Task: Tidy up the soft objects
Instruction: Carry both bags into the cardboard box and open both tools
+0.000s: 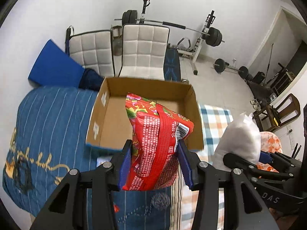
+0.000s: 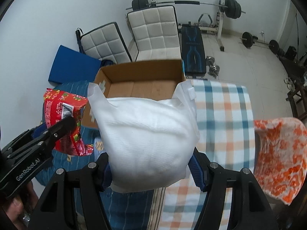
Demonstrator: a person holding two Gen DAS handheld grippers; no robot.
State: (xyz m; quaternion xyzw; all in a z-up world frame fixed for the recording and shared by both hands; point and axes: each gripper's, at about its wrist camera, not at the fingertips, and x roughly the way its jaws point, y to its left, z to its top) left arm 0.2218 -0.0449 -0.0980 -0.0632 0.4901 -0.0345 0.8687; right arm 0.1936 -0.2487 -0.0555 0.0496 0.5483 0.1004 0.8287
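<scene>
My left gripper (image 1: 154, 149) is shut on a red printed packet (image 1: 153, 140) and holds it above the near edge of an open cardboard box (image 1: 113, 115). My right gripper (image 2: 149, 163) is shut on a soft white padded bundle (image 2: 147, 132) and holds it just in front of the same box (image 2: 142, 72). In the left wrist view the white bundle (image 1: 239, 134) hangs to the right of the box. In the right wrist view the red packet (image 2: 61, 115) and the left gripper (image 2: 63, 126) are at the left. The box interior looks bare.
The box sits on a bed with a blue striped cover (image 1: 48, 124) and a plaid blanket (image 2: 226, 111). An orange-and-white patterned cloth (image 2: 282, 157) lies at the right. Behind the bed are white padded chairs (image 1: 145, 51), a blue mat (image 1: 53, 65) and a barbell rack (image 1: 203, 36).
</scene>
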